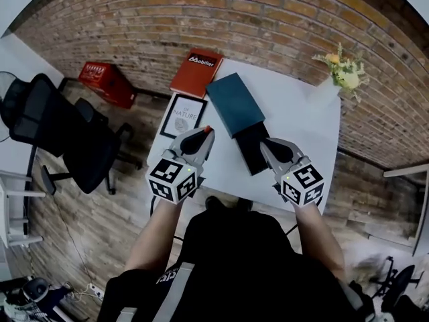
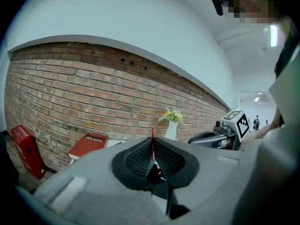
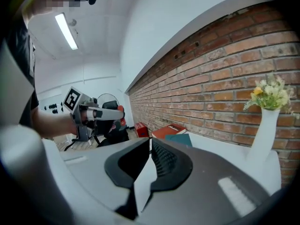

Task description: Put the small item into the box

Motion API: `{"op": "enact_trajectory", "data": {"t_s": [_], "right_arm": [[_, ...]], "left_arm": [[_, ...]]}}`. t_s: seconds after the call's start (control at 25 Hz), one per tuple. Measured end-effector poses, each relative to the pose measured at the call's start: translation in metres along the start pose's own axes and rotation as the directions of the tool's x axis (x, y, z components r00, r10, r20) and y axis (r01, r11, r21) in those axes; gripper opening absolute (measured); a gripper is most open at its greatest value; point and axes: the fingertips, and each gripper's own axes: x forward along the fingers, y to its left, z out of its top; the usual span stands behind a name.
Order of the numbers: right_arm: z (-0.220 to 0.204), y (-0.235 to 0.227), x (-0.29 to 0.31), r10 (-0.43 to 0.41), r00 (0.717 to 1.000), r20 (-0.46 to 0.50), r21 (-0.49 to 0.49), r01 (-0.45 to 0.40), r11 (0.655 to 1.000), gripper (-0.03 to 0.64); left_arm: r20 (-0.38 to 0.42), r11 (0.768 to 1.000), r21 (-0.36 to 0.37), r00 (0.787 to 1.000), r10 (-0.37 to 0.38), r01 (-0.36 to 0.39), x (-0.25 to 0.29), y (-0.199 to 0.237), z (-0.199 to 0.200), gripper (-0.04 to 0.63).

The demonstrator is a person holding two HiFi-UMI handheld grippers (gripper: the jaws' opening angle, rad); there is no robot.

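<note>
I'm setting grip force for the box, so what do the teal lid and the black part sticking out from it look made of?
Teal lid: probably matte paperboard, going by its flat faces, crisp edges and lack of glare. Black part: likely the same rigid card with a dull finish, though the head view is too coarse to be sure.

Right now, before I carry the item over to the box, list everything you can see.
table: one, white, centre
box lid: one, teal, on the table, partly over the tray
box tray: one, black, between the grippers
small item: one, red, thin, in the left gripper's jaws
book: one, red, by the table's far left corner
framed print: one, black frame, table's left edge
vase of flowers: one, white, far right corner
crate: one, red, floor by the wall
office chair: one, black, floor at left
left gripper: shut on the small item
right gripper: jaws together, empty
</note>
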Motion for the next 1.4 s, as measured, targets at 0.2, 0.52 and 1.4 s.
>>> {"op": "enact_trajectory", "data": {"t_s": [0.2, 0.52, 1.4], "right_arm": [[-0.013, -0.034, -0.028, -0.056, 0.998, 0.011, 0.042, 0.056, 0.998, 0.013], [-0.031, -0.054, -0.037, -0.165, 0.986, -0.014, 0.122, 0.166, 0.979, 0.012], [-0.096, -0.065, -0.065, -0.329, 0.938, -0.111, 0.251, 0.347, 0.904, 0.011]], "left_arm": [[-0.038, 0.999, 0.014, 0.998, -0.044, 0.044, 0.029, -0.030, -0.009, 0.020], [-0.139, 0.987, -0.015, 0.978, -0.159, 0.158, 0.054, -0.047, -0.040, 0.020], [-0.454, 0.907, 0.042, 0.817, -0.355, 0.418, 0.136, -0.076, -0.145, 0.020]]}}
